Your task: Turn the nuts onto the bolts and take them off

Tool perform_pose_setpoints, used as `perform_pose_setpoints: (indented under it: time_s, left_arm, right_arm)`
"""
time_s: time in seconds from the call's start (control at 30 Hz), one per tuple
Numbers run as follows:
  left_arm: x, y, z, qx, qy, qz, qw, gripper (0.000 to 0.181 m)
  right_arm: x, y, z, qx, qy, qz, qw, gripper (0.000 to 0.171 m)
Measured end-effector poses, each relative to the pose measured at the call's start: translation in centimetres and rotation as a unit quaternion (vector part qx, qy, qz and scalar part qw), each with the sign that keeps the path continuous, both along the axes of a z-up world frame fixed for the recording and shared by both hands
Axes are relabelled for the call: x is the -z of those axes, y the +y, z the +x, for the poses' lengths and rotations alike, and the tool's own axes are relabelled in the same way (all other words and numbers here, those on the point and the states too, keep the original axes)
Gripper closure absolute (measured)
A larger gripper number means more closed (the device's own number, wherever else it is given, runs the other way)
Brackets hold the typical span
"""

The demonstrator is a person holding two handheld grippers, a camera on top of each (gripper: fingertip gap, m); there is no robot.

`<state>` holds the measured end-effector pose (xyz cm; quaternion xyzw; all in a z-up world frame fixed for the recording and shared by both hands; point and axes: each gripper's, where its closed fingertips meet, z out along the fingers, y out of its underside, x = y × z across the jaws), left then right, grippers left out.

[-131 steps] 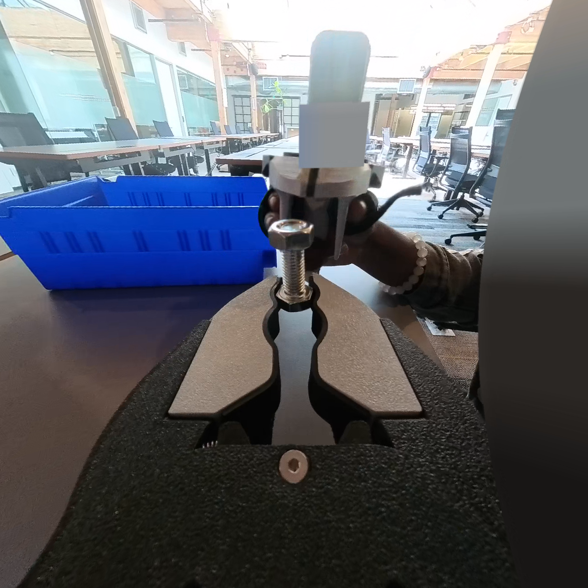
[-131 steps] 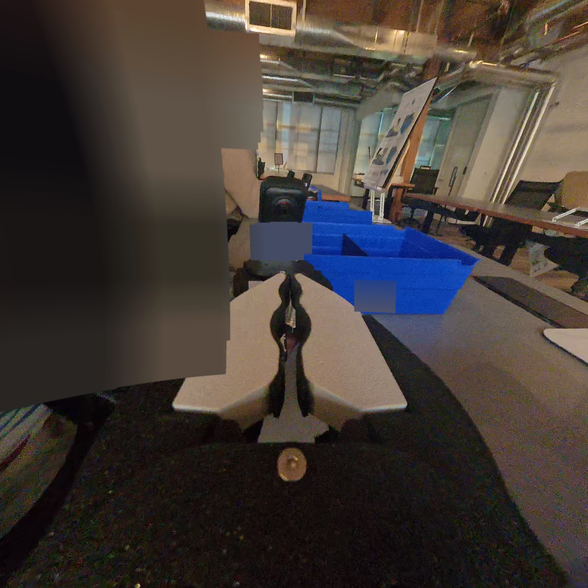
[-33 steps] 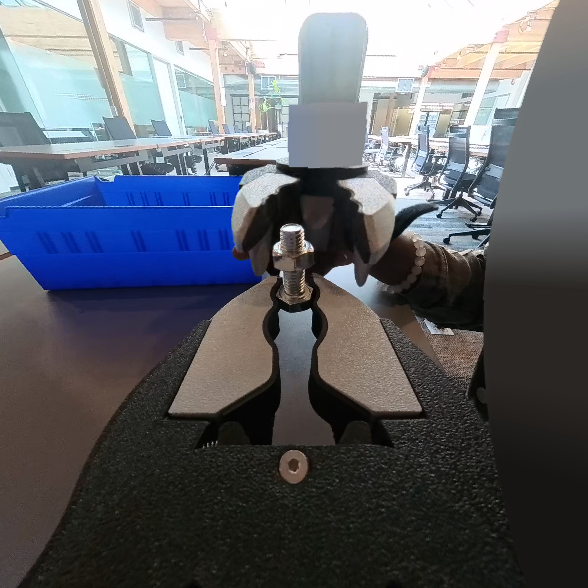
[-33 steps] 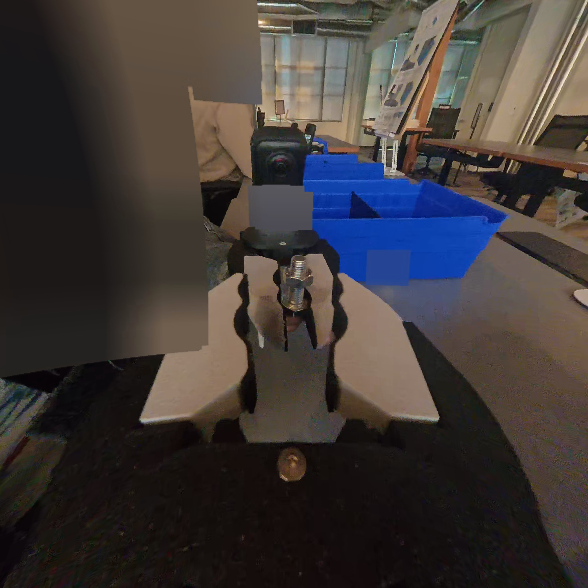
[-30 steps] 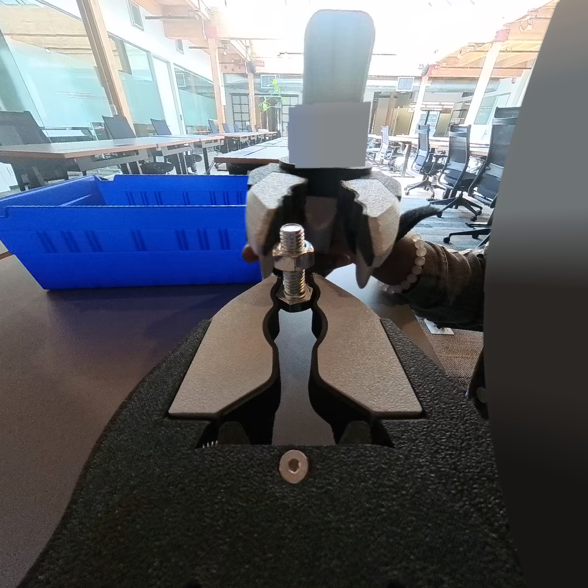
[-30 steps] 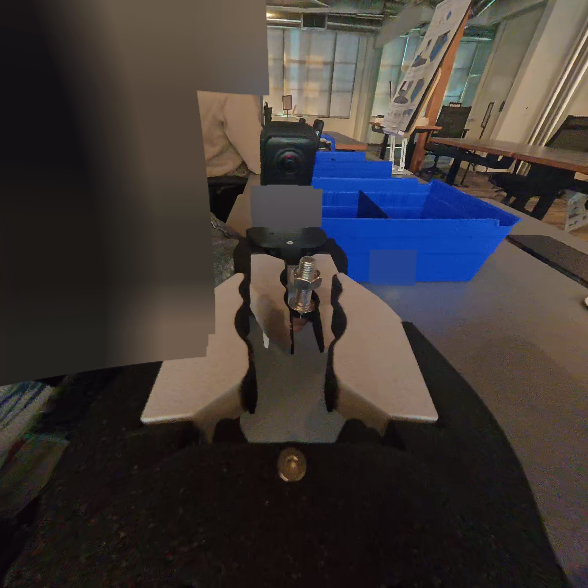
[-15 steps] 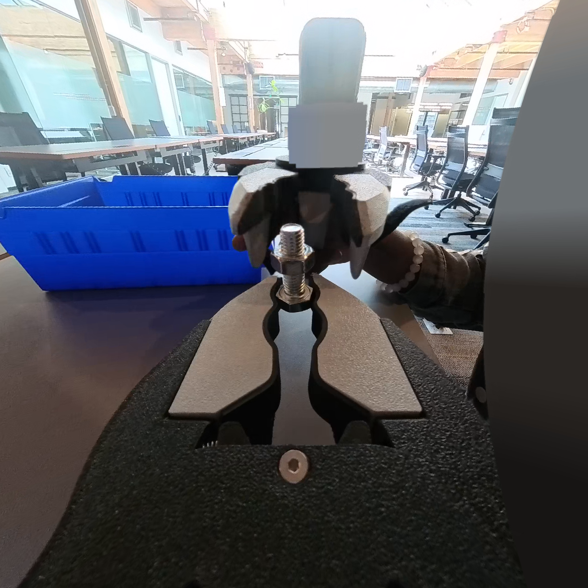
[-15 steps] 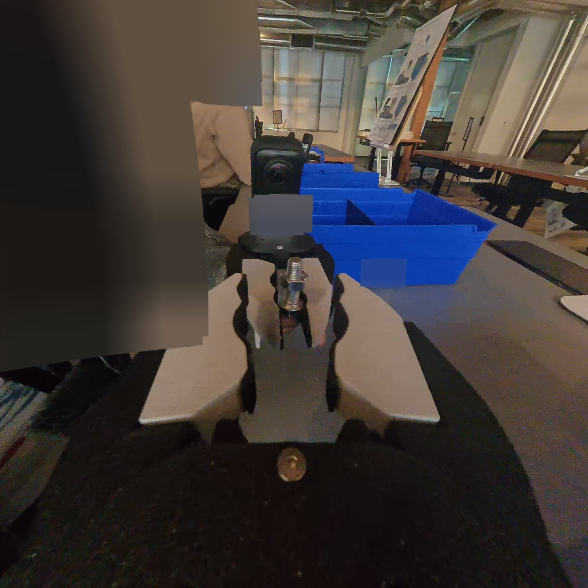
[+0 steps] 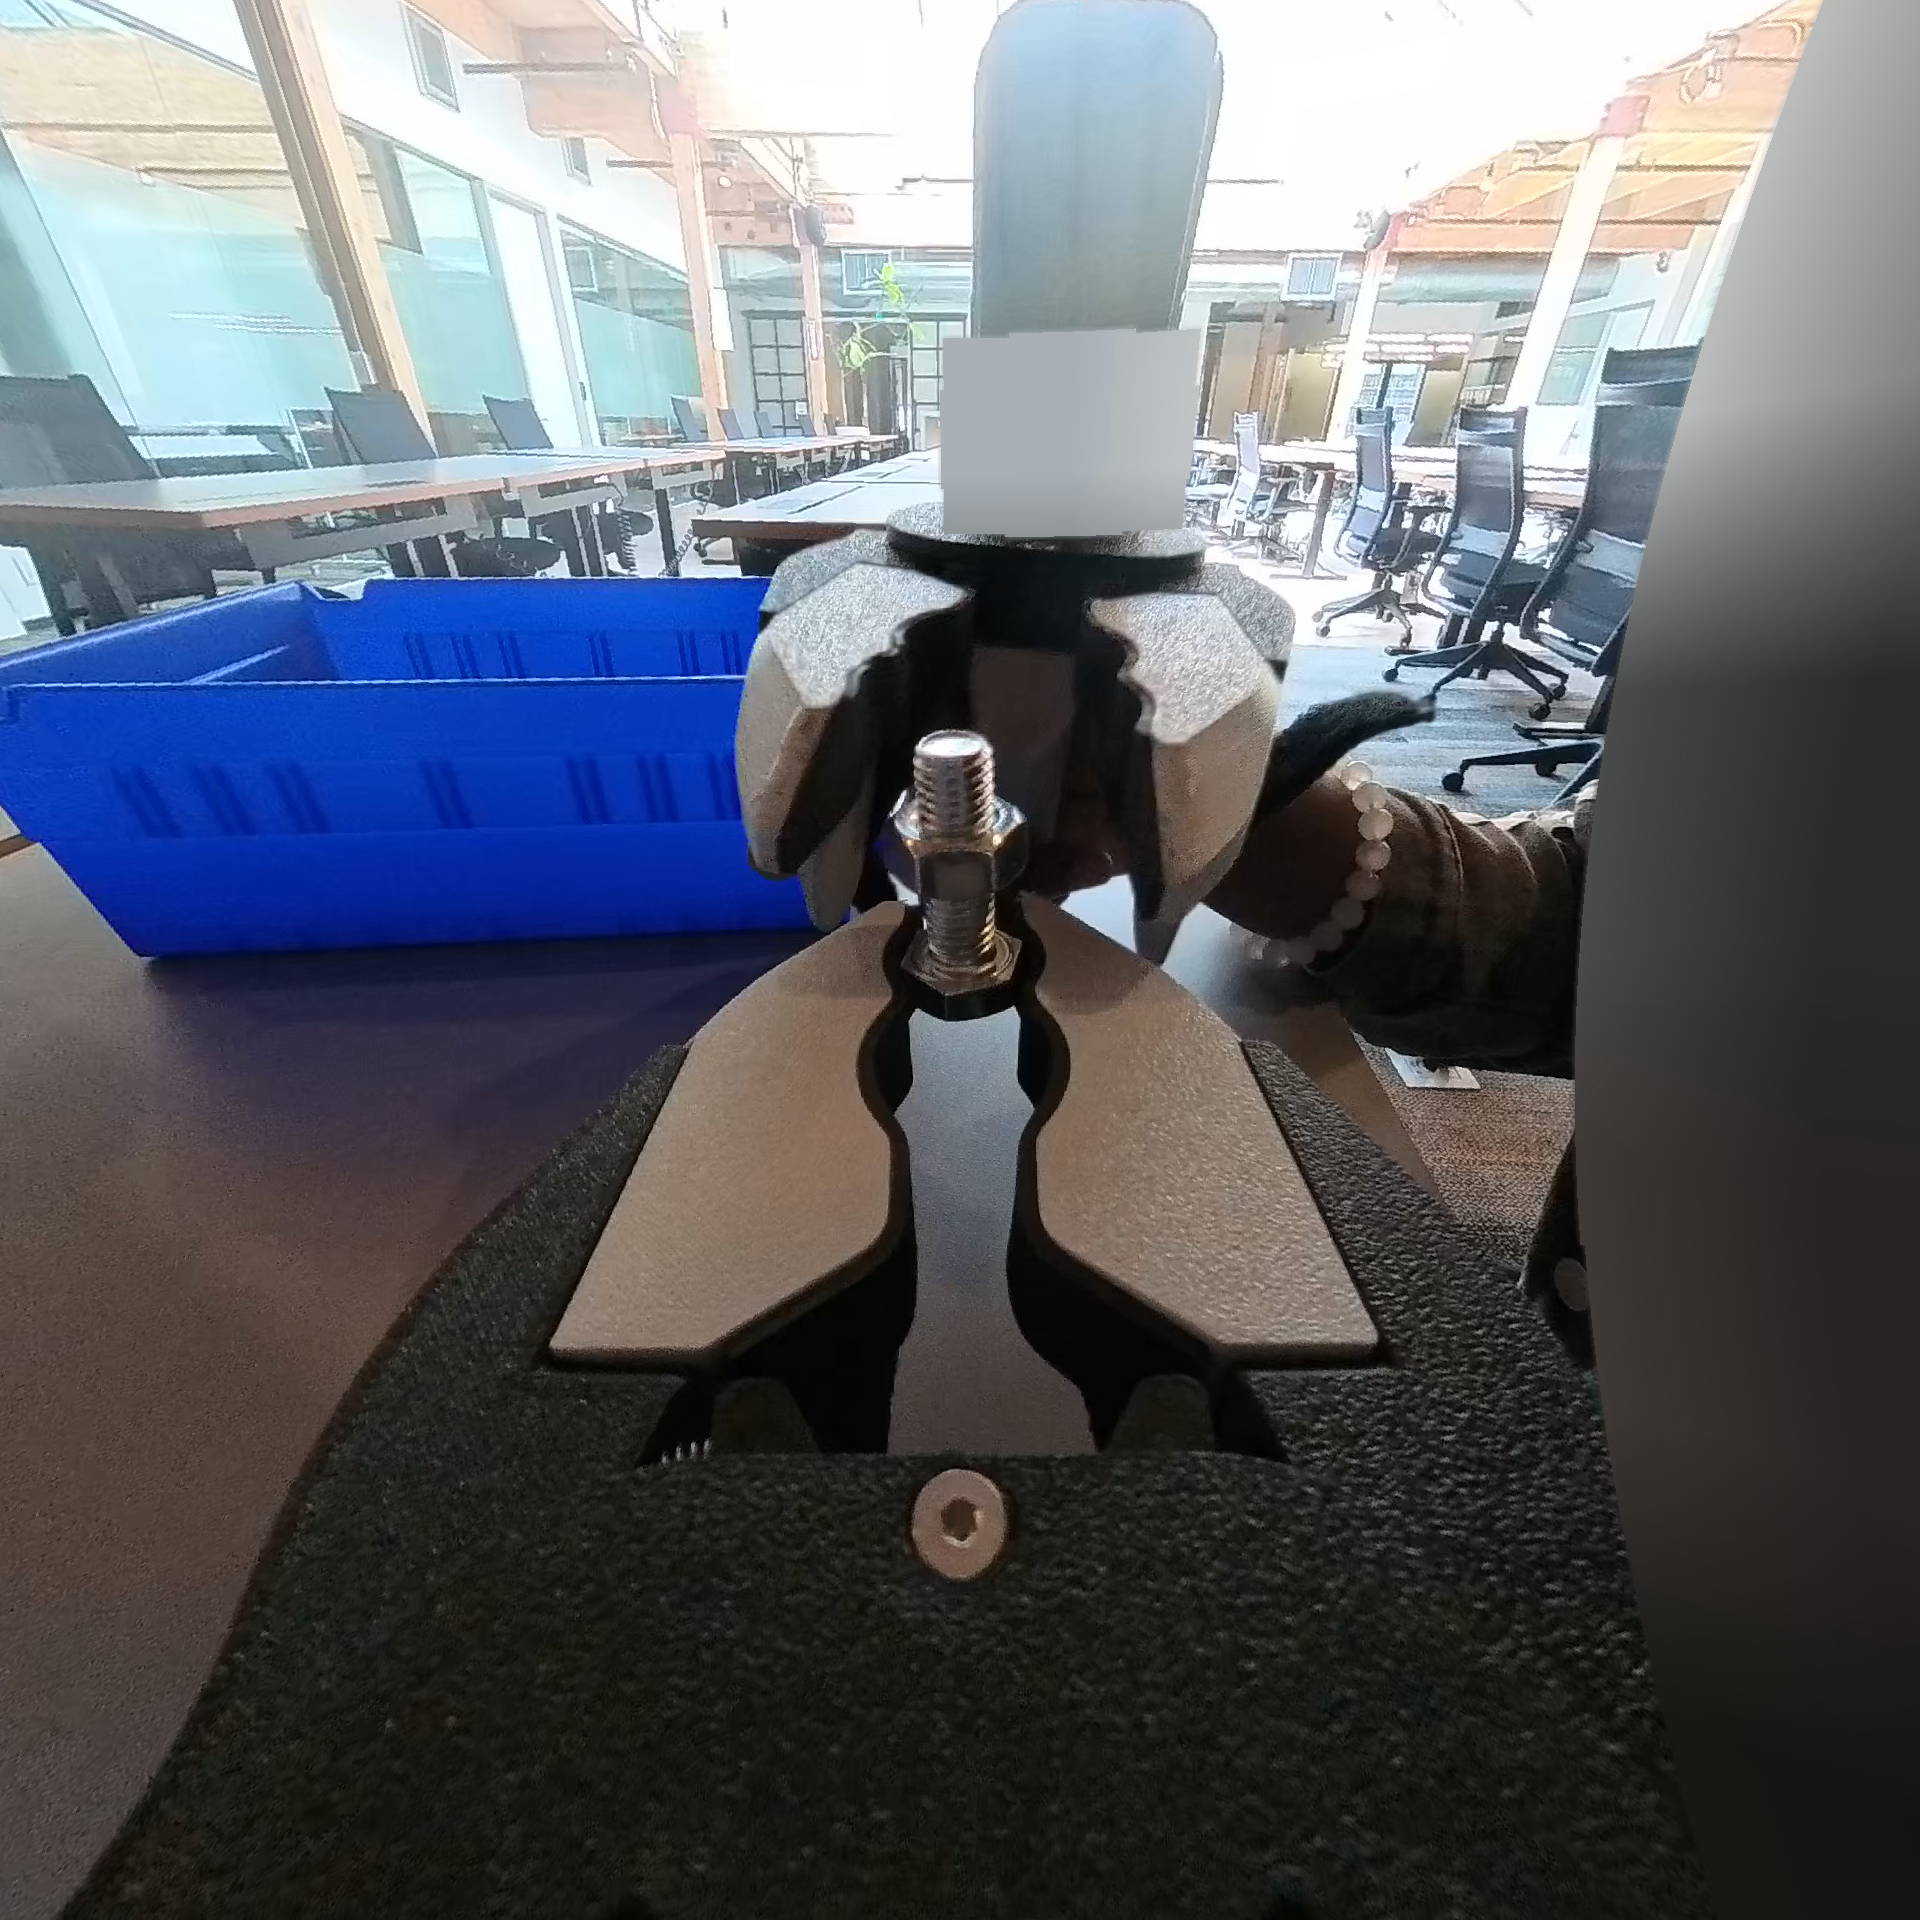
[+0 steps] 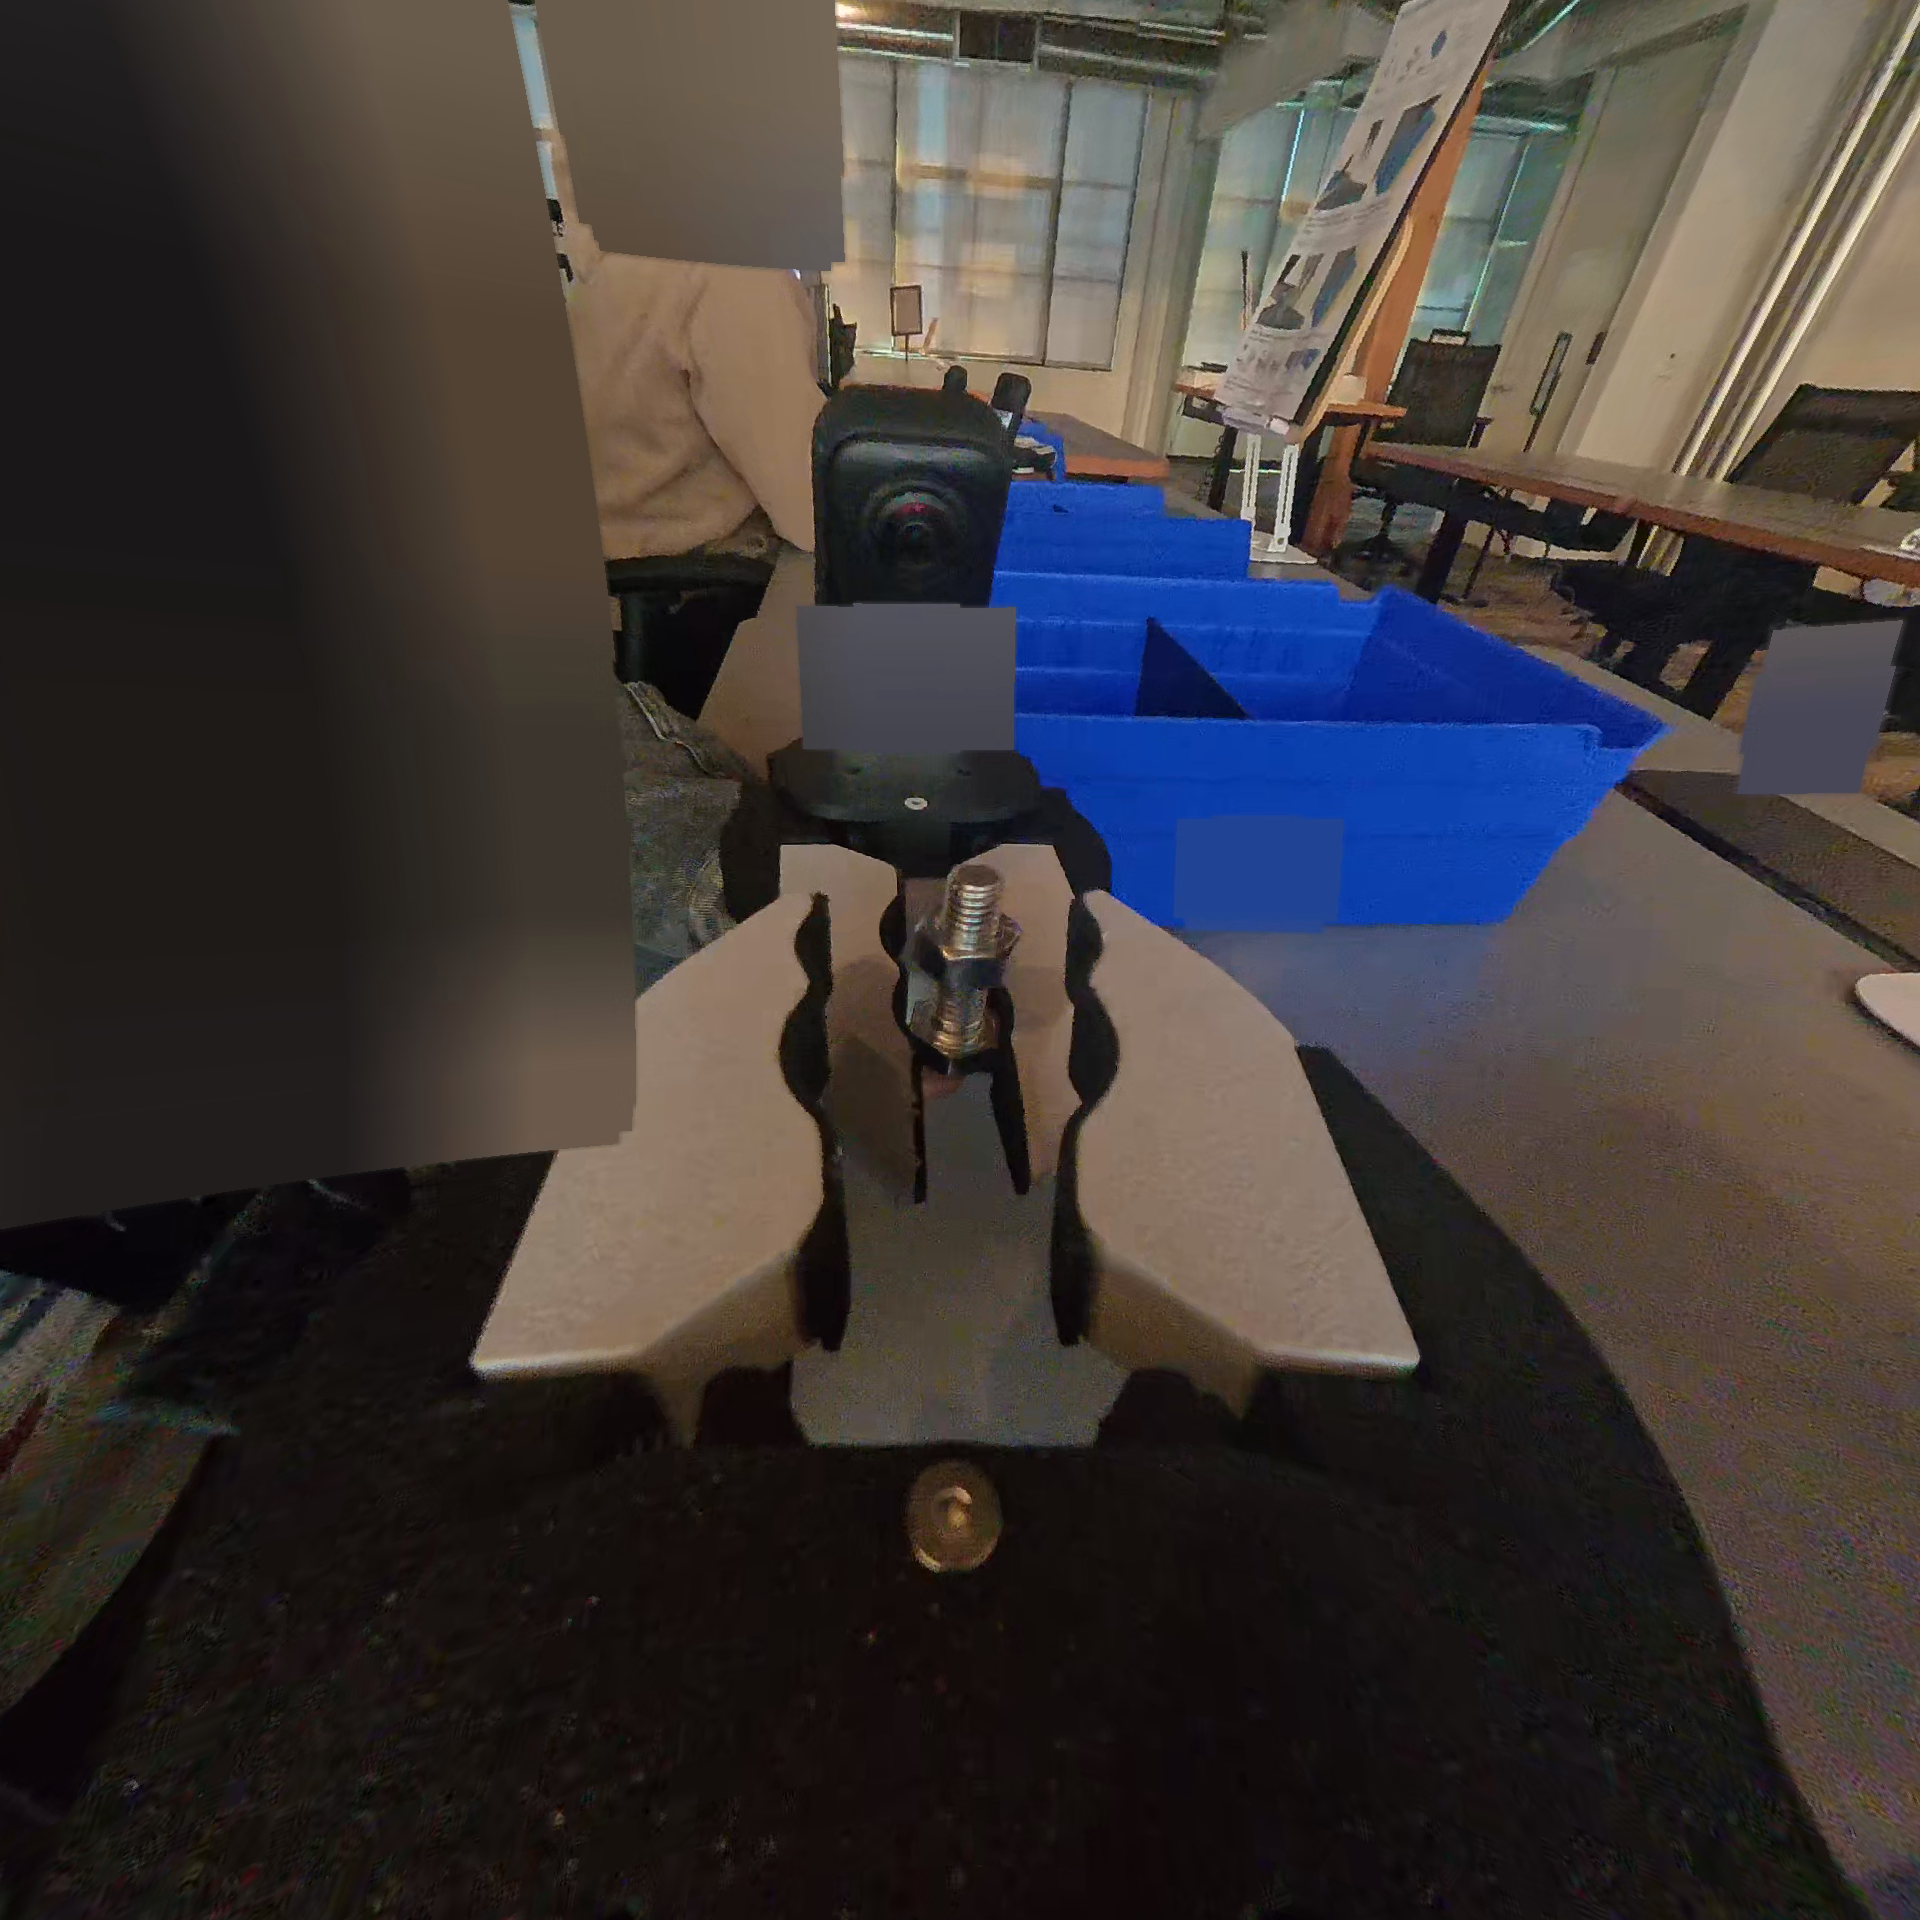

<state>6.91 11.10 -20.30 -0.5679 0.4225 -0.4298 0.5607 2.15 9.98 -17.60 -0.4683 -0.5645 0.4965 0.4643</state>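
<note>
Gripping the bolt [image 9: 954,831] by its head at frame centre, the left gripper [image 9: 958,971] holds it upright, the nut [image 9: 961,840] sitting midway up the thread. Facing it, the right gripper [image 9: 997,821] has its fingers spread either side of that nut, apart from it. A blue bin [image 9: 395,769] sits on the table [image 9: 260,1122] at left.

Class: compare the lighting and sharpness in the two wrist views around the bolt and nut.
Left wrist view: blown-out glare overhead, bolt and nut sharp, wide-angle bending at the edges. Right wrist view: dimmer, grainier, bolt softer, blue bin vivid.
</note>
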Motion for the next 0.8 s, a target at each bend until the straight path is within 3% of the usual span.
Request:
perform_pose_setpoints:
  time_s: [0.57, 0.8]
  left_arm:
    - [-0.02, -0.05, -0.01, 0.0, 0.0, 0.003, 1.0, 0.166]
    - [-0.05, -0.11, 0.02, -0.002, 0.001, 0.01, 1.0, 0.165]
  right_arm:
    - [0.4, 0.25, -0.02, 0.005, -0.003, 0.005, 1.0, 0.151]
    - [0.4, 0.23, -0.12, 0.002, -0.004, 0.004, 1.0, 0.153]
